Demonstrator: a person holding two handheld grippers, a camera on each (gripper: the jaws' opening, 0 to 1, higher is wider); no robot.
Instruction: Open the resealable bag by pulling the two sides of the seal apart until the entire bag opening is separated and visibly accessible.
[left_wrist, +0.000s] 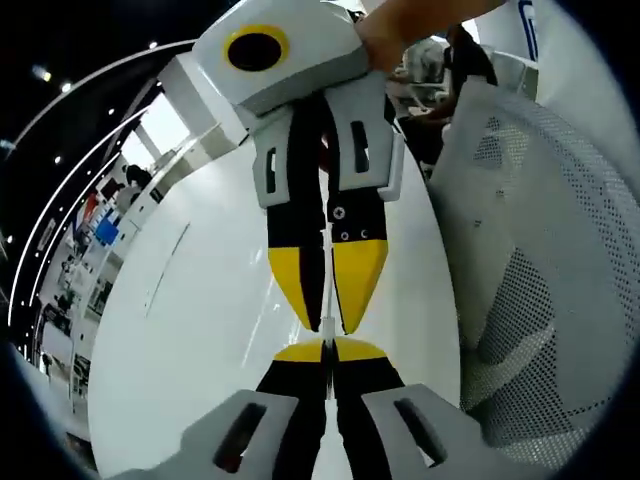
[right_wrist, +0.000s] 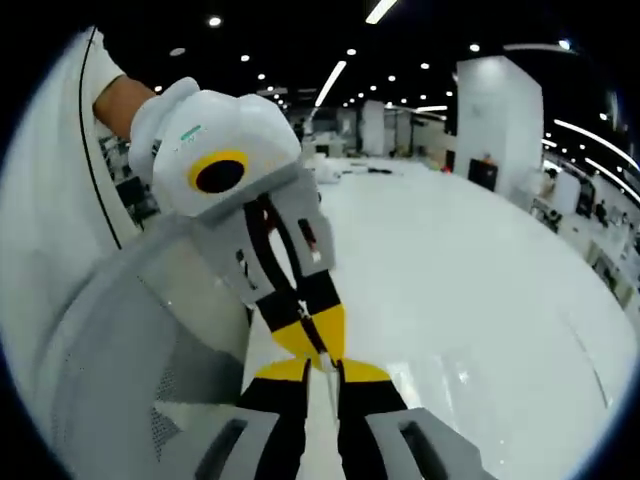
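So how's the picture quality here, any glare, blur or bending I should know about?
Left gripper view: fisheye bends the white table edge; the table is bright and washed out; the bag's seal is a thin sliver between the grippers. Right gripper view: ceiling lights glare, reflections on the table, mesh chair soft.

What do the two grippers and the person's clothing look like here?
Both the left gripper and the right gripper have white-grey bodies and black jaws ending in yellow tips. A white sleeve covers the left arm.
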